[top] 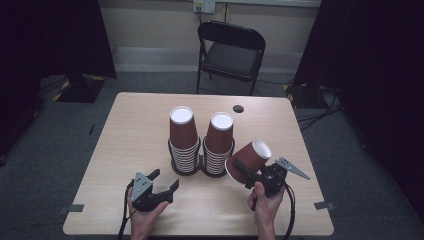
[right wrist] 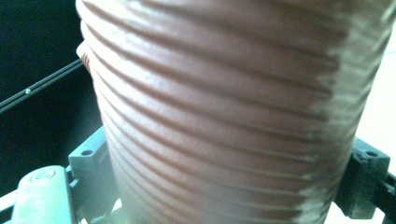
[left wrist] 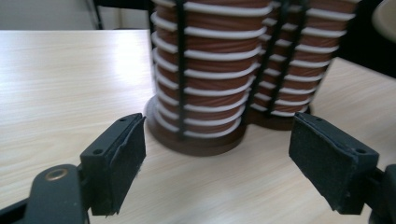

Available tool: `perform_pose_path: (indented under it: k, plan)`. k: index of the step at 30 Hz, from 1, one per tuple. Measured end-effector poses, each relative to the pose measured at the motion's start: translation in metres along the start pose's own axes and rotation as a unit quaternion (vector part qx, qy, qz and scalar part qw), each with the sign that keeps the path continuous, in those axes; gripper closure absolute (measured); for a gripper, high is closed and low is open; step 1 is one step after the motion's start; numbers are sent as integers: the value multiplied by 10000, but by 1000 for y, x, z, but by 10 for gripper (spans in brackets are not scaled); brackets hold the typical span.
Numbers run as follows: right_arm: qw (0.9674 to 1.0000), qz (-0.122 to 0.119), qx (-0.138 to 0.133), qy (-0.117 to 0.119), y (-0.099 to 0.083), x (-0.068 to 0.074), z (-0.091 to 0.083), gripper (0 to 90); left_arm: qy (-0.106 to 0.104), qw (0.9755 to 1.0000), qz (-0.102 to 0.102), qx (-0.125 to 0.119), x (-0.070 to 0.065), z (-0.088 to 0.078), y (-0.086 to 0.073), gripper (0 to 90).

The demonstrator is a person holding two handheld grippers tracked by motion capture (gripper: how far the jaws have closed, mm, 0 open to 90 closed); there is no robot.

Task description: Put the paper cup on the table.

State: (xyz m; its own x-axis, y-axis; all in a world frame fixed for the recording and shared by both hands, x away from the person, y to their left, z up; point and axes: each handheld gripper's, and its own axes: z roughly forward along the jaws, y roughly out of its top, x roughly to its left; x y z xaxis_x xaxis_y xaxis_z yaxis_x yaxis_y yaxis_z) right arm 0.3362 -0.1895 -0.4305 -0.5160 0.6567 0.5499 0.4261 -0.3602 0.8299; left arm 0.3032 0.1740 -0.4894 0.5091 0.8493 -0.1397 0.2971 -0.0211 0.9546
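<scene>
- Landmark: the cup holder, a dark two-ring stand near the middle of the table. All places below are taken from it.
- Left stack of brown ribbed paper cups sits upside down in the holder's left ring, white bases upward. Right stack sits in the right ring, touching distance from the first.
- Right gripper is just to the right of the holder, jaws clamped on a single brown cup. The cup is tilted, its white base pointing up and away from the holder, off the table surface.
- In the right gripper view the ribbed cup wall sits between the two jaws, one pad at each side of it.
- Left gripper is in front of the holder and a little to its left, near but not touching. Jaws spread wide, nothing between them.
- In the left gripper view both pads frame the holder base, with bare table between pads and base.
- A person's hands grip both tools from the near edge.
- Folding chair stands beyond the table, well behind the holder.
</scene>
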Motion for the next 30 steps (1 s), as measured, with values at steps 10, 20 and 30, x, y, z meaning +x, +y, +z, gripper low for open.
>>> perform_pose_path:
  k: [10,20,30]
  plan:
    - [9995,259,112,164,-17,-1,0,133,-392,9992,-55,-55,-15,8,0,226]
    - [9960,674,235,533,-35,5,1,134,-1011,9948,76,-49,-33,14,2,364]
    - [9920,1006,352,682,-47,6,5,134,-1350,9906,121,-177,-37,15,3,429]
